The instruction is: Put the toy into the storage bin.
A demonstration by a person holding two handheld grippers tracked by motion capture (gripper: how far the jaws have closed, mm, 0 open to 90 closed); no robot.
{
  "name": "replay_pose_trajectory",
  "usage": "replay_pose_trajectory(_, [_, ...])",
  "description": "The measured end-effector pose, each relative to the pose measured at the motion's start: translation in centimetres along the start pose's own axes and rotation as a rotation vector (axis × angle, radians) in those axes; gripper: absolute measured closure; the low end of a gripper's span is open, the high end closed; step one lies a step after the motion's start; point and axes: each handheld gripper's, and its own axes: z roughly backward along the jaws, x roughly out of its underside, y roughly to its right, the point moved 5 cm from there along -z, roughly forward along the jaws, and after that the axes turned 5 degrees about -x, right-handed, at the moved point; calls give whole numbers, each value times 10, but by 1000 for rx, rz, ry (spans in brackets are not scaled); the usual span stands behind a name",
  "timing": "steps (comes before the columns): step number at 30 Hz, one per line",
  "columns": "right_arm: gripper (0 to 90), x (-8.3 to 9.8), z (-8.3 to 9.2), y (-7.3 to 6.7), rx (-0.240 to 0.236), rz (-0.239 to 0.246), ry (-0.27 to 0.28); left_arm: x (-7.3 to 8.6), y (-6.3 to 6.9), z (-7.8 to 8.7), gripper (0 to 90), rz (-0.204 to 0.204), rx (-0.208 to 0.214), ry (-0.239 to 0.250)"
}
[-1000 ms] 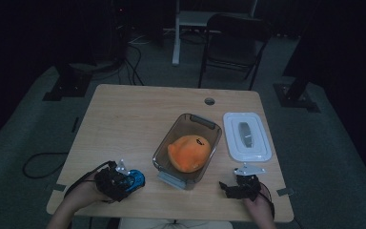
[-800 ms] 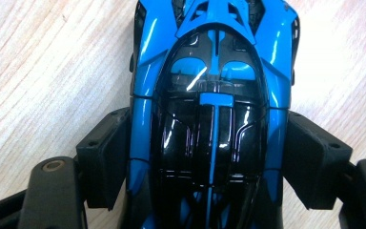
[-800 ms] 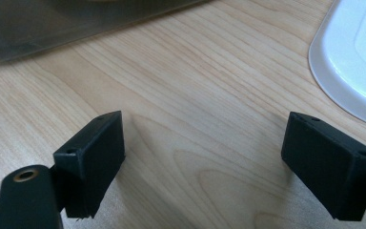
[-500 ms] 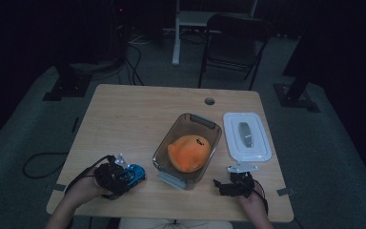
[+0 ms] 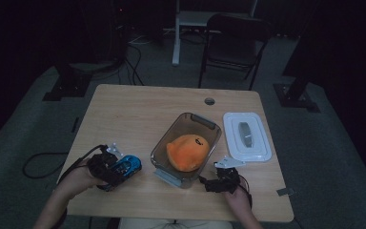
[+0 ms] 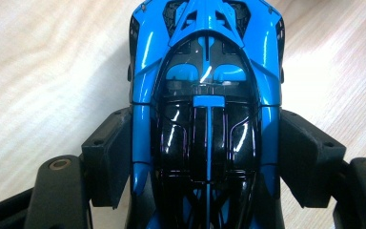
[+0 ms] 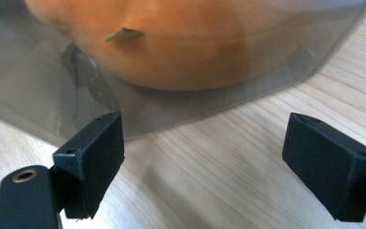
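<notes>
Left claw (image 6: 205, 157) grips the blue toy car (image 6: 205, 95) between its pads — right claw (image 7: 219, 143) gapes wide, the clear container (image 7: 171, 95) just ahead.

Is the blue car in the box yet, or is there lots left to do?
Not yet. Done: the orange plush toy sits in the clear container. In hand: the left gripper grips the blue toy car by its sides. Probably left: putting the car in and fitting the white lid, which lies beside the container. The right gripper is open.
</notes>
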Motion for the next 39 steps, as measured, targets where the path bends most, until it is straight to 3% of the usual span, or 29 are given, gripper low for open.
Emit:
replay_pose_trajectory(5, [127, -4, -11, -9, 10, 6, -23, -13, -13, 20, 289, 7, -47, 19])
replay_pose_trajectory(11, [108, -17, -28, -24, 119, 2, -19, -33, -23, 42, 289, -2, -83, 55])
replay_pose_trajectory(17, [108, -24, -42, -33, 145, 23, -37, -58, -26, 53, 289, -10, -92, 79])
replay_pose_trajectory(24, [108, -11, -20, -11, 163, -20, -18, -79, -27, 60, 289, -36, -102, 75])
replay_pose_trajectory(29, [108, 4, -4, 4, 181, -48, -42, -94, -24, 63, 289, -53, -101, 76])
replay_pose_trajectory(34, [108, 16, 4, 12, 208, -59, -59, -109, -21, 64, 289, -67, -94, 74])
replay_pose_trajectory(39, [108, 16, 6, 15, 204, -72, -46, -127, -16, 62, 289, -88, -84, 76])
